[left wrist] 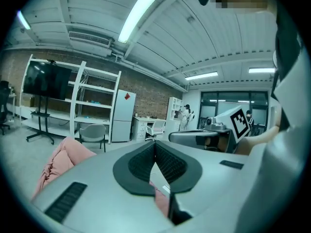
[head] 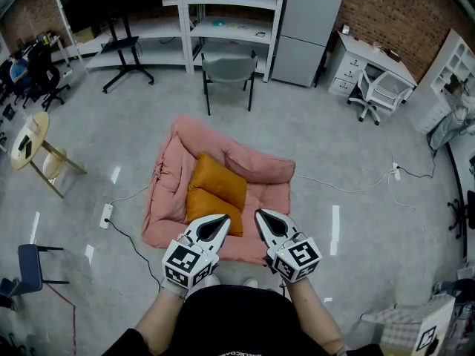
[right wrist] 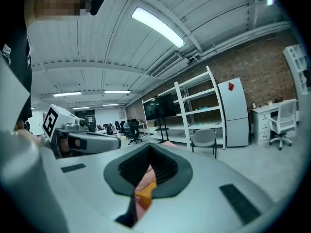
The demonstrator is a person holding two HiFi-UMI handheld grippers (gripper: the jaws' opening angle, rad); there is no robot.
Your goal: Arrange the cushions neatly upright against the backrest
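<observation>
My left gripper (head: pixel 221 219) has its jaws pressed together with nothing between them. My right gripper (head: pixel 261 215) is closed the same way and is also empty. They hang side by side with tips pointing forward, apart from each other, over the near edge of the pink sofa (head: pixel 167 176), which lies flat on the floor (head: pixel 349 139).

Just ahead of the left gripper's tips lies the near cushion (head: pixel 210 205), orange and flat on the seat. The far cushion (head: pixel 217 179), also orange, overlaps its far edge and sits a little askew. Both are left of the seat's middle. The far one's top corner reaches the backrest (head: pixel 260 165), a pink roll along the sofa's far side; I cannot tell whether it leans on it. Neither cushion stands upright.

A cable (head: pixel 349 185) runs over the floor to the sofa's right. Well beyond stand a grey chair (head: pixel 228 71), white shelves (head: pixel 223 13) and a fridge (head: pixel 304 28) against the brick wall.
</observation>
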